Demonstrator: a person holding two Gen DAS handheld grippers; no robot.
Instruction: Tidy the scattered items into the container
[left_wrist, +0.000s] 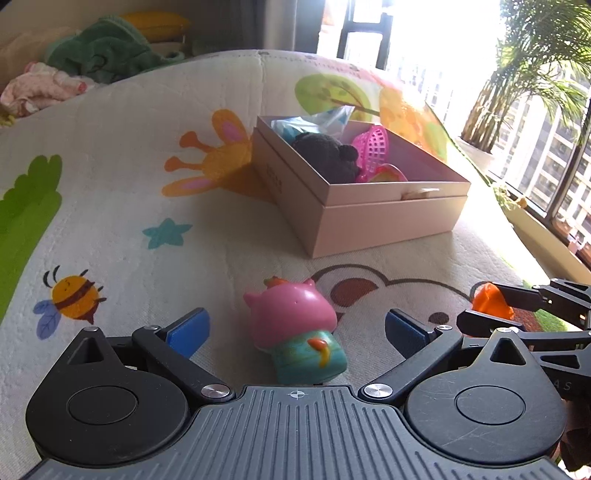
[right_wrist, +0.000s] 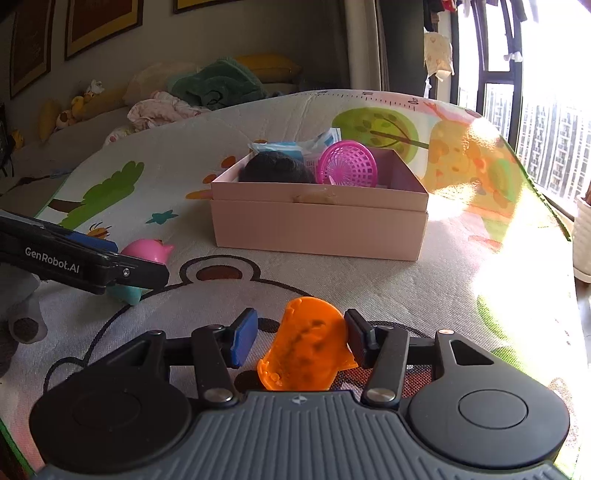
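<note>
The right gripper (right_wrist: 301, 341) has its jaws closed partway around a translucent orange plastic piece (right_wrist: 308, 345) resting on the printed play mat (right_wrist: 461, 258). The right pad touches the piece; a sliver of gap shows at the left pad (right_wrist: 243, 341), so a firm hold cannot be confirmed. The left gripper (left_wrist: 297, 330) stands released, straddling a pink-and-teal rubbery pig-headed toy (left_wrist: 295, 328) lying on its side. The toy looks light and smooth (likely squashy); its narrower teal body seems the safest place to pinch. The pink cardboard box (right_wrist: 317, 229), already part-filled, sits just beyond.
</note>
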